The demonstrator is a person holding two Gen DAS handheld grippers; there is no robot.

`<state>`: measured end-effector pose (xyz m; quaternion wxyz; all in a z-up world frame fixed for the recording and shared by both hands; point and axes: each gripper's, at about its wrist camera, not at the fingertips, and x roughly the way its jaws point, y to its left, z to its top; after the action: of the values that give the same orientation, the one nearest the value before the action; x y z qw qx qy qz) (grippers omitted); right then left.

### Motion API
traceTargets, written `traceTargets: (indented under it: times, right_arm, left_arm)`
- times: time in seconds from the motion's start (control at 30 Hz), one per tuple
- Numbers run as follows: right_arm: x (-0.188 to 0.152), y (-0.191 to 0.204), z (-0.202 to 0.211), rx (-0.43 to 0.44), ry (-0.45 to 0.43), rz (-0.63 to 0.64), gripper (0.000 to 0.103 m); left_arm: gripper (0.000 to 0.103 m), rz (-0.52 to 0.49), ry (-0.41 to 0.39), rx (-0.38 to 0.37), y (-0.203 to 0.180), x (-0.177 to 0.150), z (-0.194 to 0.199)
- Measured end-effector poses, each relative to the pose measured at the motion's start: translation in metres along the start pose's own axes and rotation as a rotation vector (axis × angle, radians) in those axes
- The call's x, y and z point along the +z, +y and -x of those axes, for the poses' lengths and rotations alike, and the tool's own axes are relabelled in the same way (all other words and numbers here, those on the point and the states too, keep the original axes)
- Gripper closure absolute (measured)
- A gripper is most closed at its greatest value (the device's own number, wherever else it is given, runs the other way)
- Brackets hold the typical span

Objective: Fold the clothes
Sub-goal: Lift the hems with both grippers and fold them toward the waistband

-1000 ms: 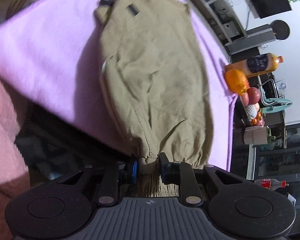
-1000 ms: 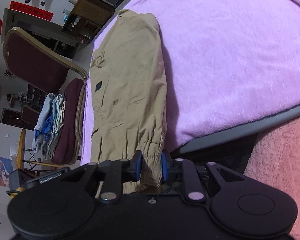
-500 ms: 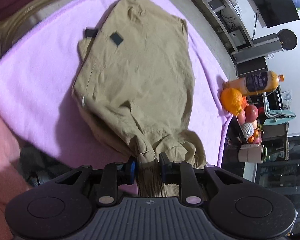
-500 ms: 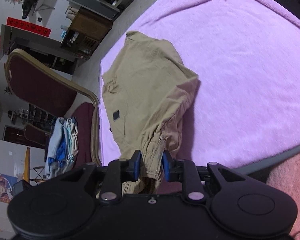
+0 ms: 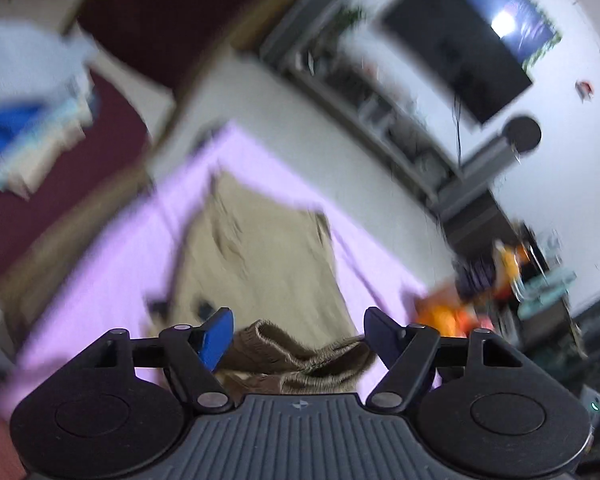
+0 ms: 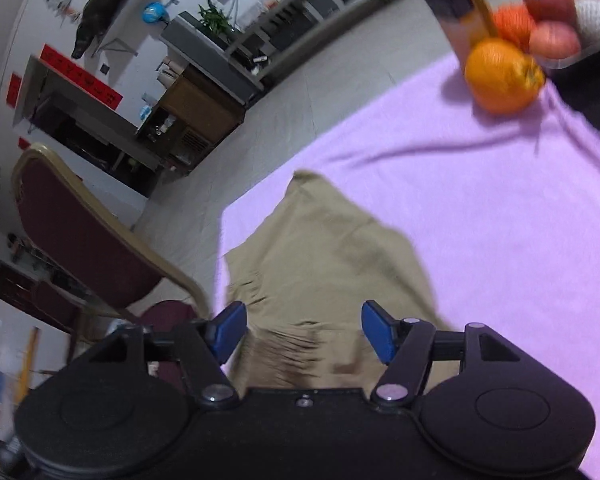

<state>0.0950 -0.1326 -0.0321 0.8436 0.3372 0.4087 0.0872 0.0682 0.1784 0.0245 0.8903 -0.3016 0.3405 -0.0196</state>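
Observation:
Khaki trousers [image 5: 260,256] lie folded over on a purple cloth [image 5: 112,280] on the table. My left gripper [image 5: 298,334] is open, just above the elastic cuffs [image 5: 296,356] that lie between and under its fingers. The left wrist view is blurred by motion. In the right wrist view the trousers [image 6: 324,256] lie on the purple cloth [image 6: 500,208], and my right gripper [image 6: 304,330] is open just above the gathered cuff end [image 6: 296,352]. Neither gripper holds anything.
A dark red chair [image 6: 80,240] stands at the table's left edge, with folded clothes [image 5: 24,120] on its seat. An orange [image 6: 500,76], a juice bottle [image 6: 452,4] and a tray of fruit [image 6: 564,12] sit at the far right corner.
Both grippers carried the trouser cuffs forward over the garment, then opened and let them go. The cuffs now lie on the trousers, and both cameras have tipped upward.

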Motion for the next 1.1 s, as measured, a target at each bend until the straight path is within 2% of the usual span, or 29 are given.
traceTargets:
  times: [0.1, 0.17, 0.27, 0.33, 0.4, 0.47, 0.6, 0.63, 0.67, 0.7, 0.73, 0.77, 0.8, 0.83, 0.87, 0.97, 1.03, 1.1]
  right_arm:
    - [-0.001, -0.020, -0.002, -0.046, 0.010, 0.026, 0.041]
    - [-0.005, -0.037, -0.015, -0.079, 0.057, 0.024, 0.041]
    - [-0.008, -0.056, -0.038, -0.100, 0.108, 0.043, 0.041]
    - [-0.007, -0.066, -0.056, -0.110, 0.118, 0.068, 0.041]
    - [-0.007, -0.078, -0.074, -0.110, 0.118, 0.097, 0.041]
    - [-0.005, -0.090, -0.094, -0.075, 0.129, 0.123, 0.041]
    - [-0.014, -0.097, -0.114, 0.059, 0.136, 0.203, 0.048]
    - [-0.018, -0.093, -0.116, 0.081, 0.138, 0.233, 0.059]
    - [-0.023, -0.089, -0.117, 0.098, 0.139, 0.266, 0.064]
    - [-0.031, -0.082, -0.118, 0.070, 0.134, 0.316, 0.078]
    - [-0.038, -0.074, -0.118, 0.042, 0.129, 0.365, 0.097]
    - [-0.043, -0.065, -0.116, 0.009, 0.125, 0.403, 0.097]
    - [-0.042, -0.059, -0.108, 0.004, 0.114, 0.386, 0.099]
    - [-0.042, -0.052, -0.101, -0.001, 0.103, 0.369, 0.099]
    - [-0.041, -0.046, -0.093, -0.003, 0.091, 0.351, 0.099]
    - [-0.034, -0.031, -0.053, 0.018, 0.057, 0.328, 0.100]
    - [-0.037, -0.035, -0.023, -0.015, 0.049, 0.307, 0.099]
    - [-0.043, -0.047, -0.002, -0.053, 0.053, 0.264, 0.099]
  left_arm:
    - [0.031, 0.024, 0.020, 0.112, 0.030, -0.010, -0.019]
    - [0.031, 0.052, 0.095, 0.166, 0.050, -0.023, -0.044]
    - [0.032, 0.060, 0.232, 0.206, 0.067, -0.043, -0.084]
    - [0.031, -0.012, 0.281, 0.232, 0.061, -0.051, -0.103]
    - [0.028, -0.122, 0.289, 0.272, 0.050, -0.055, -0.117]
    - [0.027, -0.192, 0.283, 0.293, 0.042, -0.058, -0.129]
    - [0.029, -0.268, 0.308, 0.316, 0.039, -0.068, -0.154]
    - [0.031, -0.298, 0.295, 0.327, 0.035, -0.071, -0.159]
    - [0.037, -0.333, 0.274, 0.332, 0.030, -0.073, -0.162]
    - [0.053, -0.366, 0.259, 0.332, 0.024, -0.075, -0.165]
    - [0.062, -0.393, 0.245, 0.337, 0.018, -0.078, -0.167]
    - [0.069, -0.417, 0.229, 0.352, 0.012, -0.079, -0.166]
    - [0.077, -0.440, 0.212, 0.363, 0.007, -0.080, -0.165]
    - [0.083, -0.453, 0.197, 0.359, 0.002, -0.080, -0.162]
    - [0.085, -0.456, 0.182, 0.338, -0.003, -0.078, -0.156]
    - [0.086, -0.448, 0.172, 0.208, -0.011, -0.072, -0.133]
    - [0.084, -0.454, 0.190, 0.135, -0.015, -0.074, -0.123]
    - [0.083, -0.480, 0.231, 0.131, -0.017, -0.085, -0.122]
